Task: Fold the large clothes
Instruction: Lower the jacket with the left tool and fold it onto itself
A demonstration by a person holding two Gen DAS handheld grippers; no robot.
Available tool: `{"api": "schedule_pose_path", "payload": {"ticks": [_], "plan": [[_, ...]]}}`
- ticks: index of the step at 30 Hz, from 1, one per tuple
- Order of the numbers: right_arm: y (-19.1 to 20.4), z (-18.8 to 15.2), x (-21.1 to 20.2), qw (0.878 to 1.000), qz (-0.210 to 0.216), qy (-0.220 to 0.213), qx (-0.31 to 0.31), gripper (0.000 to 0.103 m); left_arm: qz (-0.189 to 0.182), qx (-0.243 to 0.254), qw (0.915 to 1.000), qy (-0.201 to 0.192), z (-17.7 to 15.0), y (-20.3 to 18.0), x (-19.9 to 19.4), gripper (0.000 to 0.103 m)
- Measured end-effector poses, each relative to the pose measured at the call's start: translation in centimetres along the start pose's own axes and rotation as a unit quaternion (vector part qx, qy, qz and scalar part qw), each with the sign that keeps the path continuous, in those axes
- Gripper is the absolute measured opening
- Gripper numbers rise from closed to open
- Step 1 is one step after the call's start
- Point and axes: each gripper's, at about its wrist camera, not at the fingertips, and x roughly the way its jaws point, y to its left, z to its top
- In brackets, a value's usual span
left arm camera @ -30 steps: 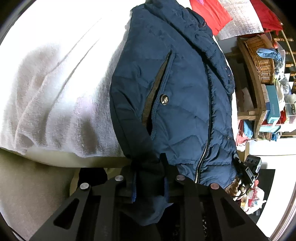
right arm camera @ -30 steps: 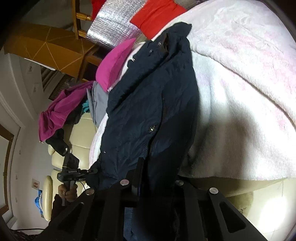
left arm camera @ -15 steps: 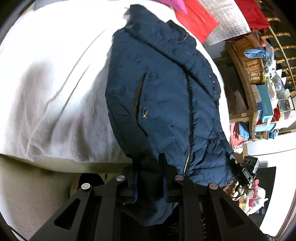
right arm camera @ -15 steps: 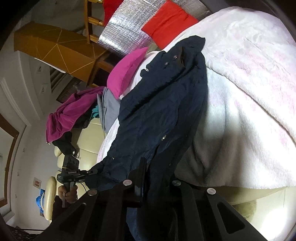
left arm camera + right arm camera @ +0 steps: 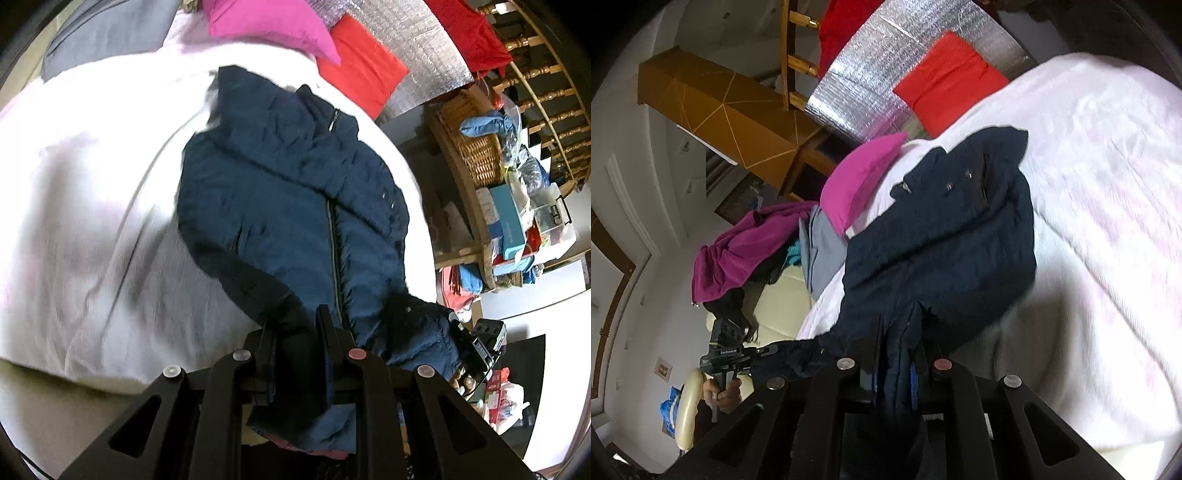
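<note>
A navy quilted jacket (image 5: pixel 280 206) lies zipped on a white blanket (image 5: pixel 85 229), collar far from me, hem toward me. My left gripper (image 5: pixel 295 325) is shut on the jacket's near hem, dark fabric bunched between its fingers. In the right wrist view the same jacket (image 5: pixel 945 243) stretches away, and my right gripper (image 5: pixel 899 332) is shut on the other hem corner. The hem is lifted off the blanket between the two grippers. Each view shows the other gripper and a hand at the jacket's far hem corner.
Pink cushion (image 5: pixel 266 26) and red cushion (image 5: pixel 362 70) lie beyond the collar, with silver foil behind. A wicker basket (image 5: pixel 476 147) and cluttered wooden shelf stand to the right. A magenta garment pile (image 5: pixel 746 243) rests on a cream sofa (image 5: pixel 775 310).
Both grippers have risen with the hem, pulling it up off the blanket. The jacket looks smaller and farther, and more of the cushions and room shows.
</note>
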Motion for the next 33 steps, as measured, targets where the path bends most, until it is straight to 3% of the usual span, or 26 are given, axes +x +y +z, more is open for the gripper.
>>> {"api": "schedule_pose_path", "payload": {"ticks": [16,33], "plan": [[-2.2,8.0,6.1,0.999,-0.005,-0.043,0.026,0.010,-0.016,-0.041,0.9985,-0.034,9.4,0.1,2.8,0.020],[-6.2,17.5,14.9,0.995,-0.045,-0.073,0.051,0.010,0.033,-0.077,0.9957,-0.040,20.5,2.3,9.3,0.020]]}}
